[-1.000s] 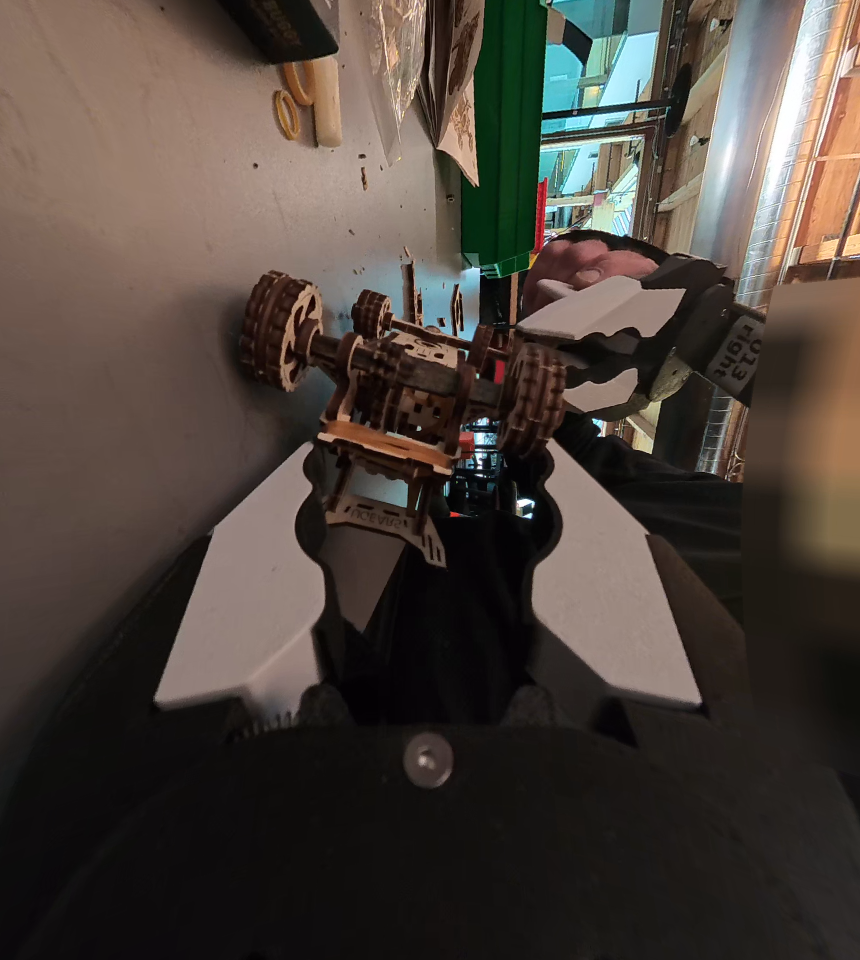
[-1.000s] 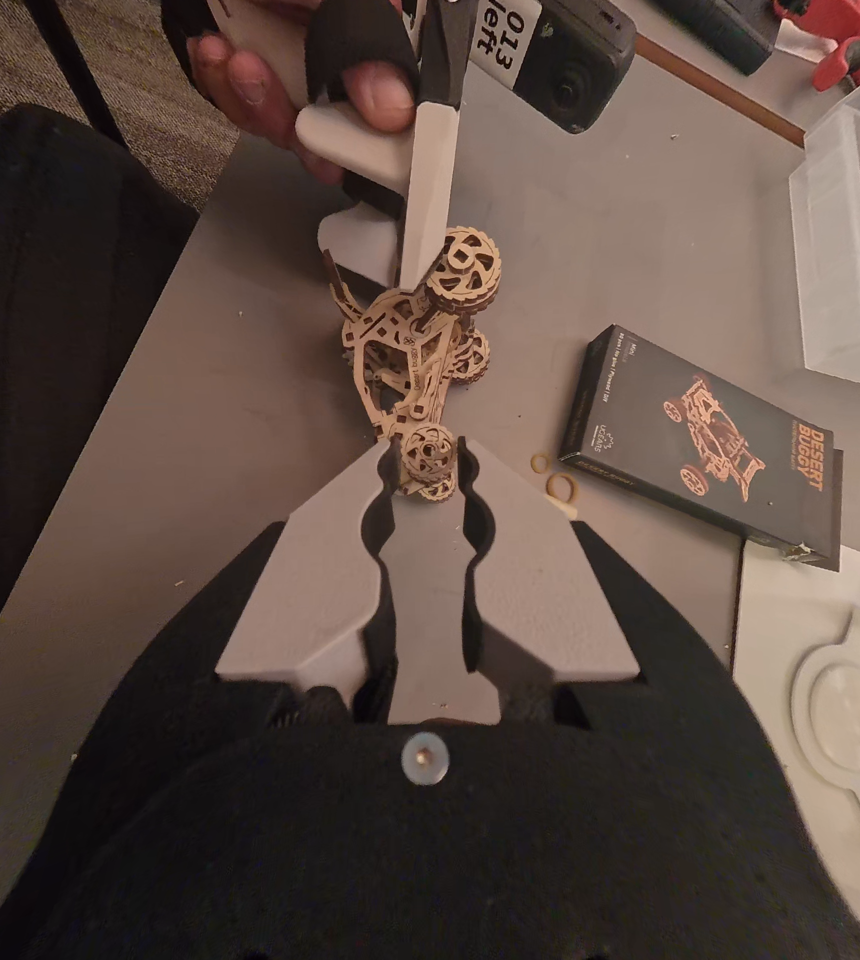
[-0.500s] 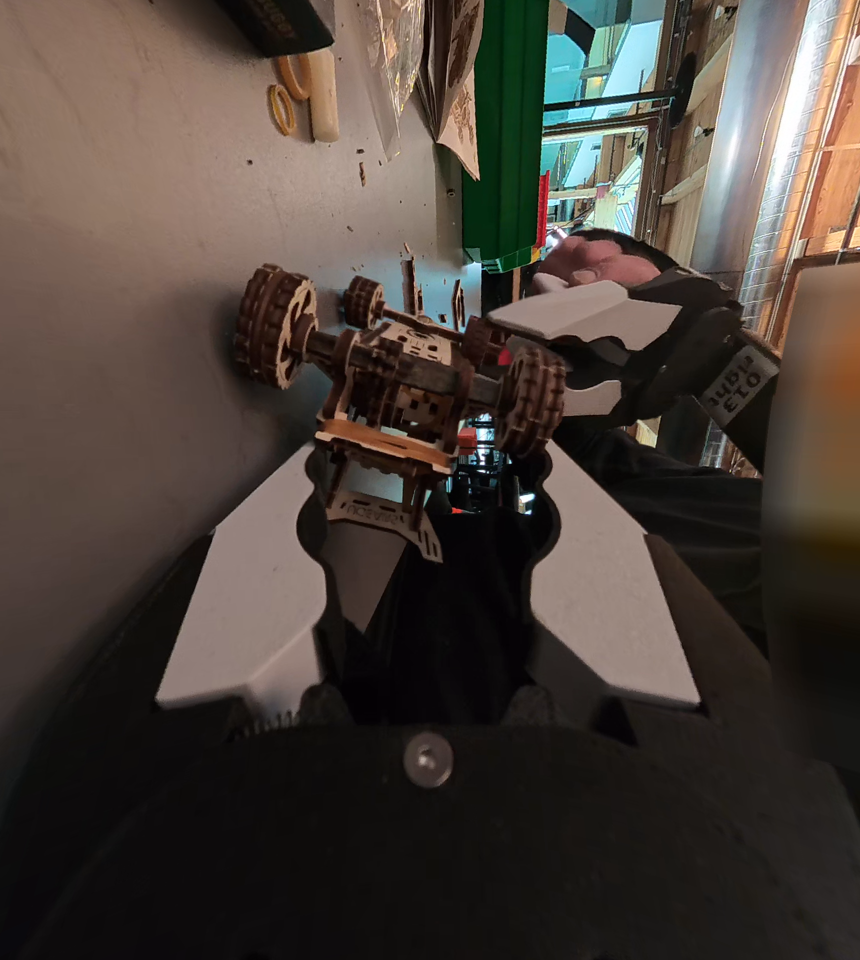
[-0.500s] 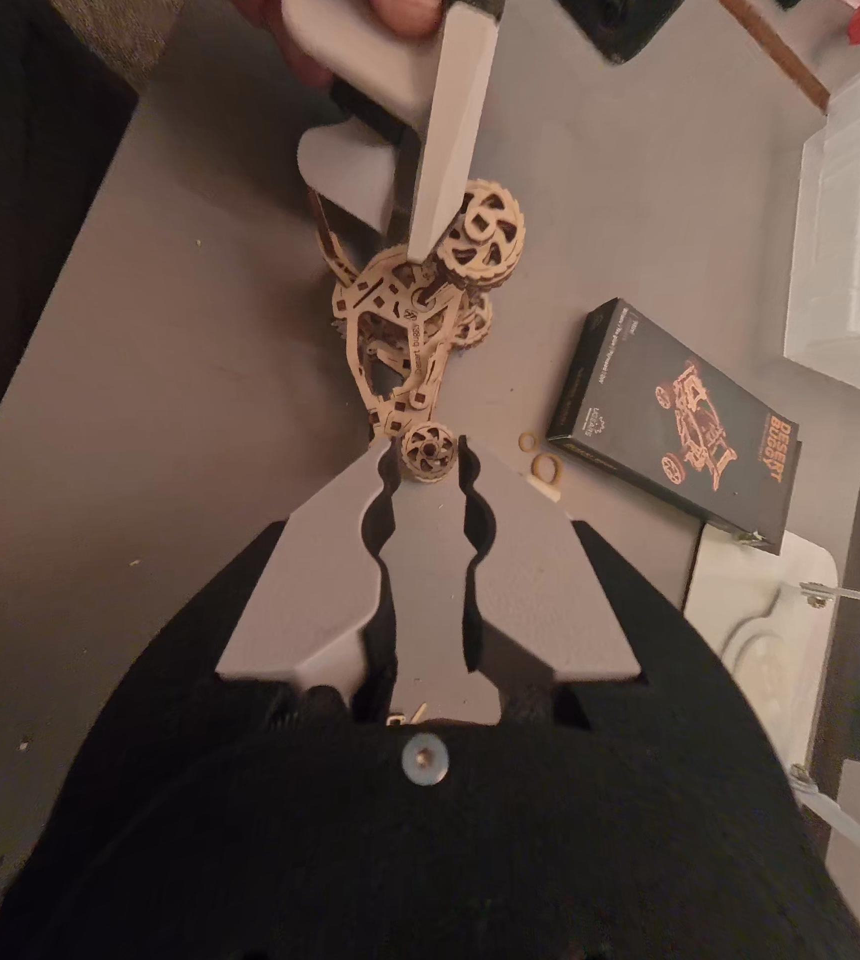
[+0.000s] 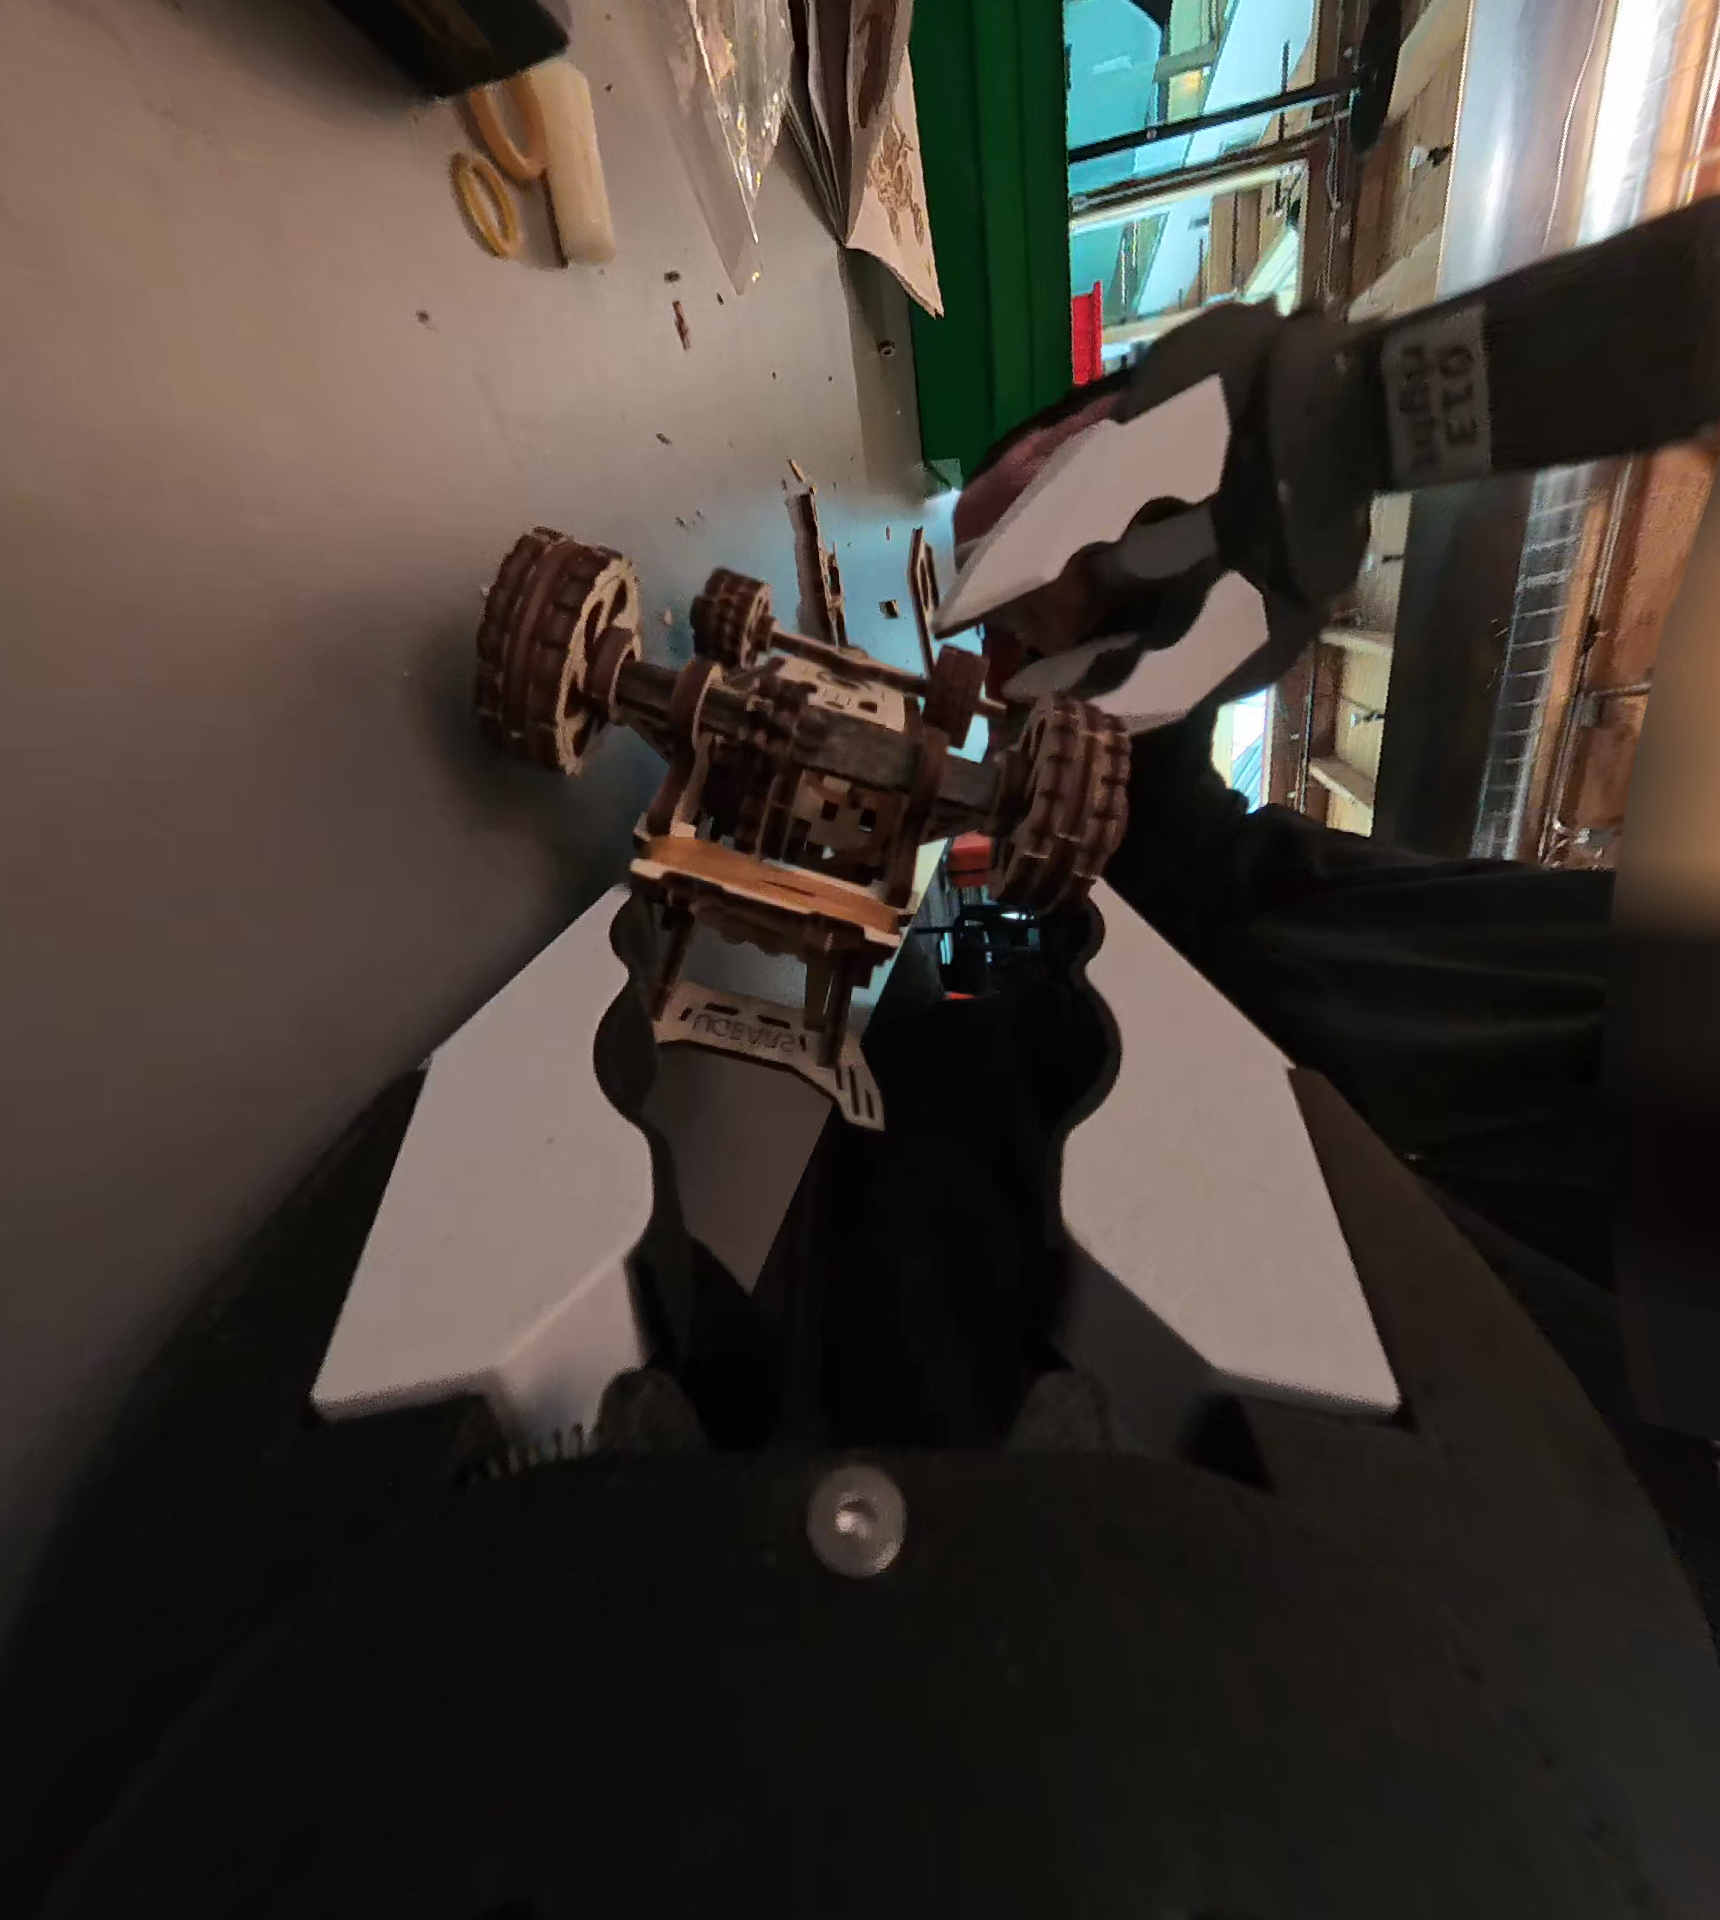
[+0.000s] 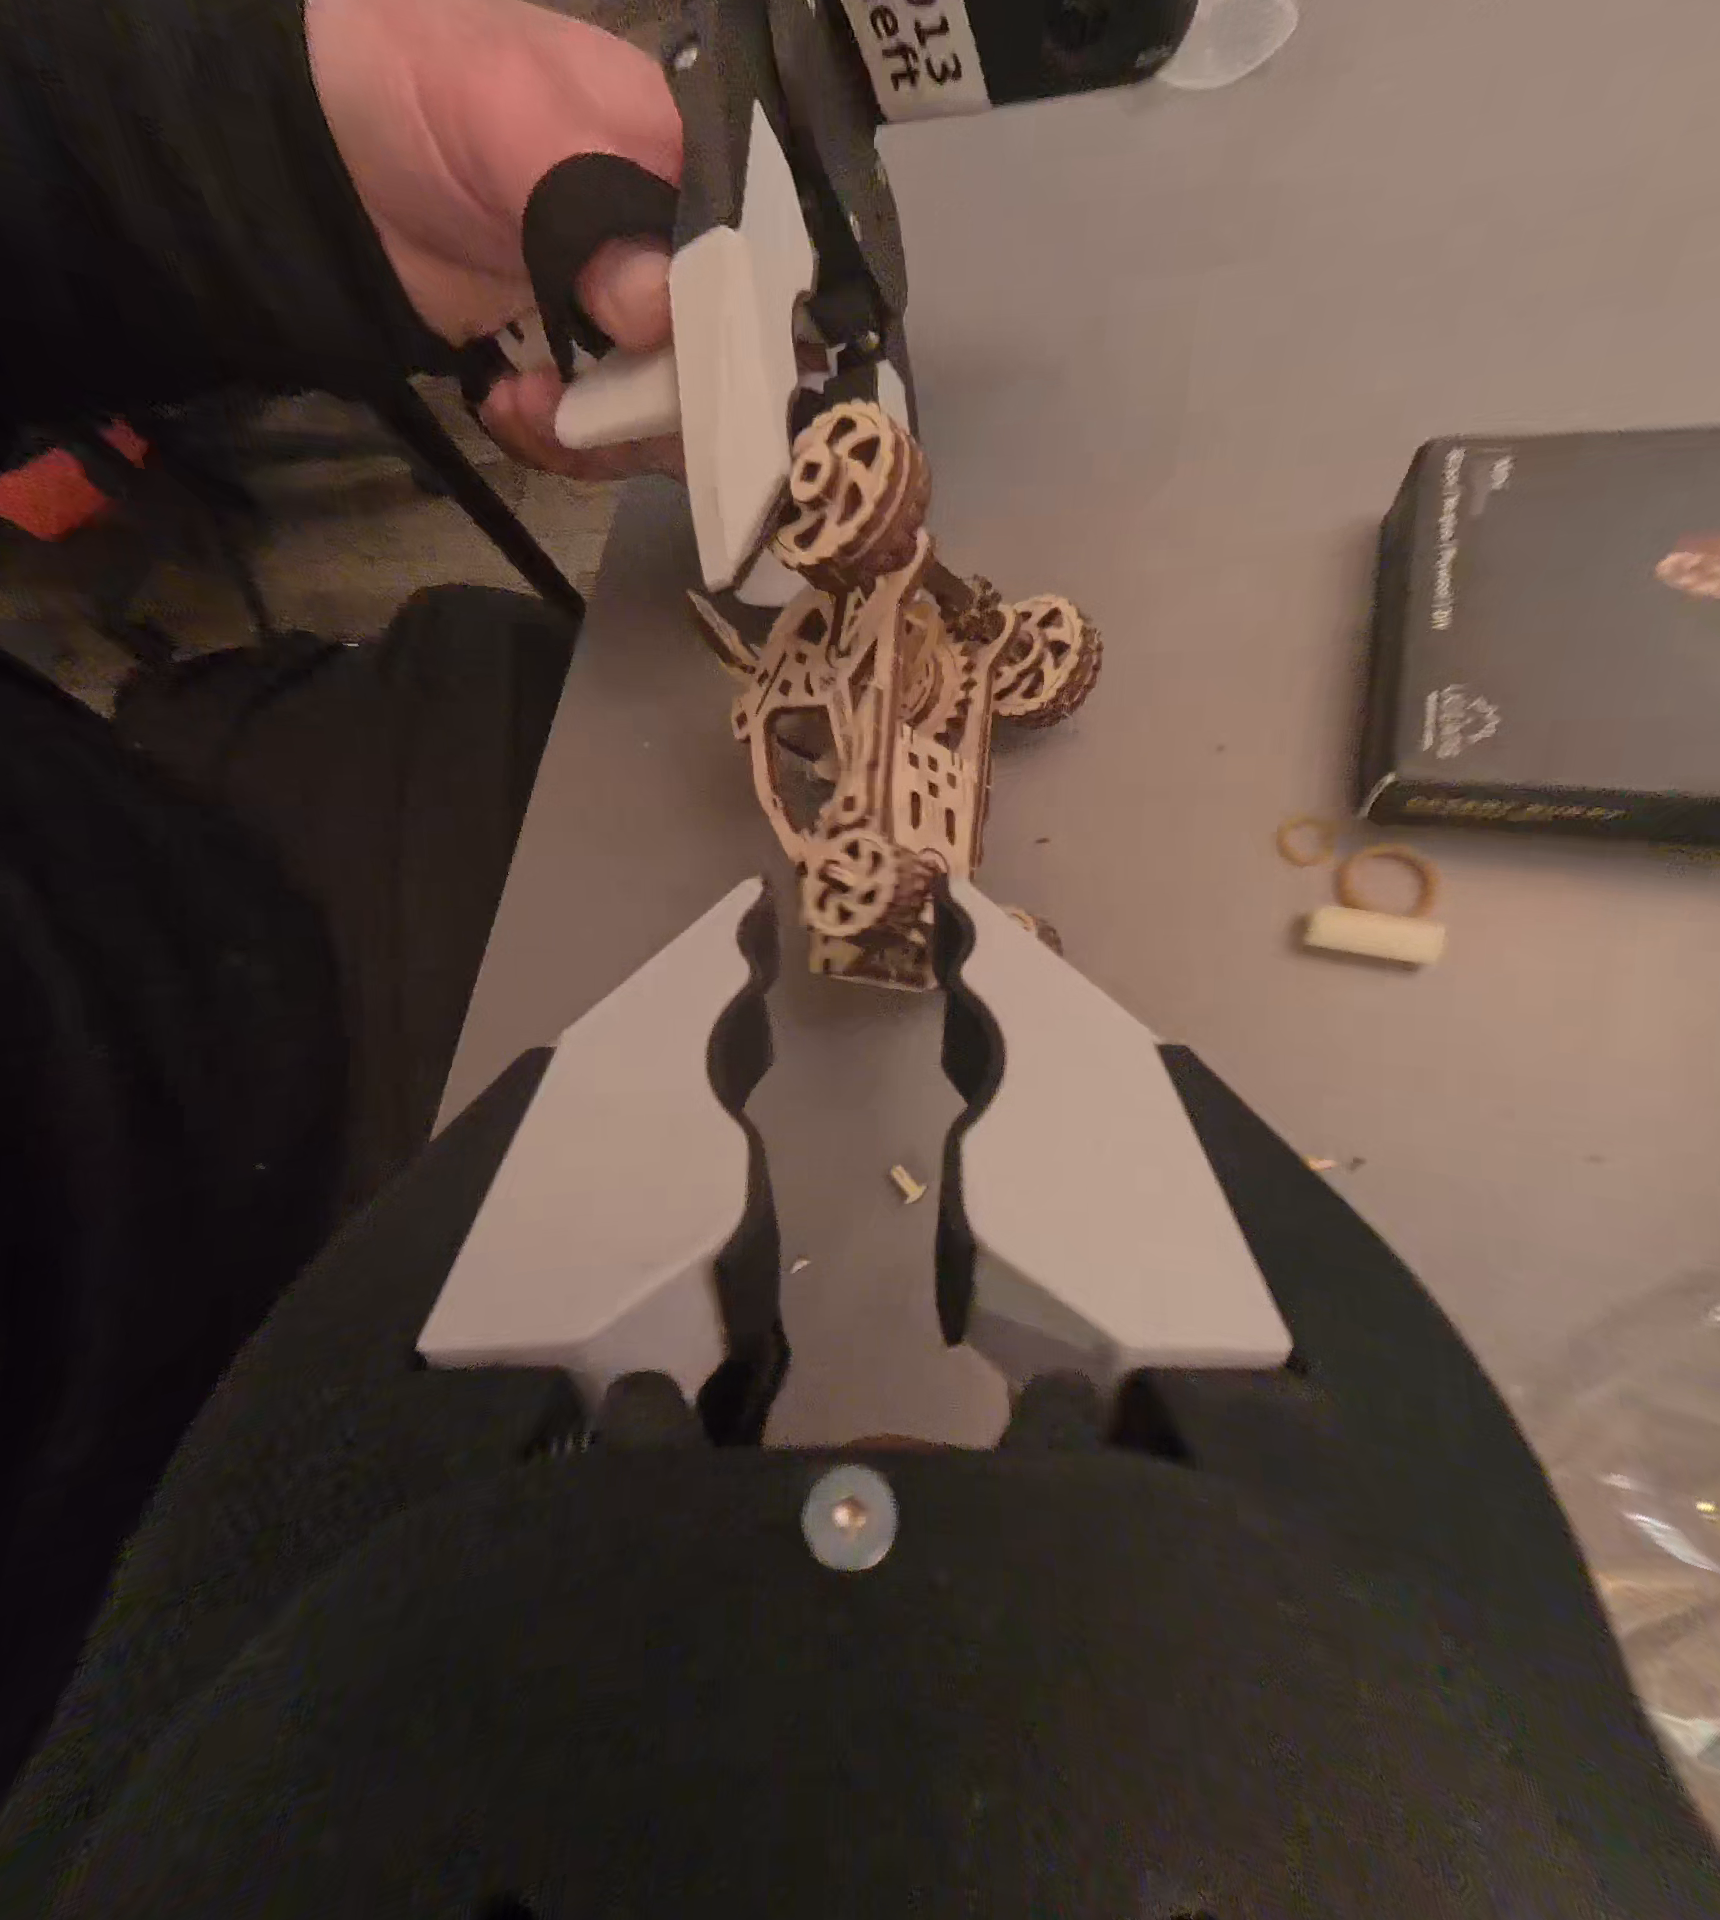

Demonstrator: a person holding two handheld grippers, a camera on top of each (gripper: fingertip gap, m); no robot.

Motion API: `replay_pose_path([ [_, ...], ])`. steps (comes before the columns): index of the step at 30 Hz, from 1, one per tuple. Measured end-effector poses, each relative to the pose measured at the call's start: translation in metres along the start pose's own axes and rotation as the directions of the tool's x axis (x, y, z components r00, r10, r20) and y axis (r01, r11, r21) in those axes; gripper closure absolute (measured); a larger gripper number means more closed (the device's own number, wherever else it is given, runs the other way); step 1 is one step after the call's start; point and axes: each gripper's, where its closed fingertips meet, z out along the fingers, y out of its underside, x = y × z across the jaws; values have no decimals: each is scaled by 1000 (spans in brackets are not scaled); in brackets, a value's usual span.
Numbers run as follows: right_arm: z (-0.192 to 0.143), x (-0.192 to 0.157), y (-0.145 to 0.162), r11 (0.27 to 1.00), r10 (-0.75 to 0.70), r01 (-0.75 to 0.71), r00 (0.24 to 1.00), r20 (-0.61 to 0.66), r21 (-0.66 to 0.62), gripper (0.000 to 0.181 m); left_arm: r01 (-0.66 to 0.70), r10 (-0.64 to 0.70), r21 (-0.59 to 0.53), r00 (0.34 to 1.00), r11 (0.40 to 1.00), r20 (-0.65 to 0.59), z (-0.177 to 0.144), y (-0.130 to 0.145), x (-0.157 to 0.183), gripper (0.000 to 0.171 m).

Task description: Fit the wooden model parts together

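Wooden model buggy [image 6: 877, 727] sits tilted near the table [image 6: 1251, 1091] edge, one big rear wheel [image 5: 555, 649] down on the grey surface, the other rear wheel [image 5: 1064, 800] raised off it. Left hand-held gripper [image 5: 851, 914] has its jaws at medium width around the buggy's rear frame; whether the pads actually press the wood cannot be told. In the right wrist view this gripper comes in from 12 o'clock, held by a hand [image 6: 503, 177]. Right hand-held gripper [image 6: 851, 894] is narrowly parted, its tips flanking a small front wheel [image 6: 845, 883] at the buggy's near end; contact unclear. In the left wrist view it shows at 2 o'clock of the model, tips just beside the raised wheel. Black box [image 6: 1604, 634] lies at 3 o'clock of the buggy, well apart. Two rubber rings [image 6: 1386, 878] and a short pale tube [image 6: 1375, 935] lie just in front of the box. Small wood scraps [image 6: 906, 1184] lie on the table between the right gripper's fingers.
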Motion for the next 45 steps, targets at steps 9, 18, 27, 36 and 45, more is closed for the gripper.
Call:
replay_pose_path([
  [9,7,-15,21,999,-46,46,998,-31,-3,166,-191,196,-65,977,979,79,8,22,-1,94],
  [18,5,-6,35,993,120,-120,992,39,-9,107,-405,423,-134,891,905,164,10,36,-6,95],
  [27,24,-8,42,994,69,-57,990,126,-93,109,-516,543,-174,816,839,196,10,39,-10,95],
  [36,22,-12,50,980,-155,155,988,11,-121,115,-661,707,-251,663,707,246,14,48,-15,95],
  [45,16,-14,52,976,-197,187,977,-85,-112,94,-771,852,-368,440,520,284,19,54,-22,94],
])
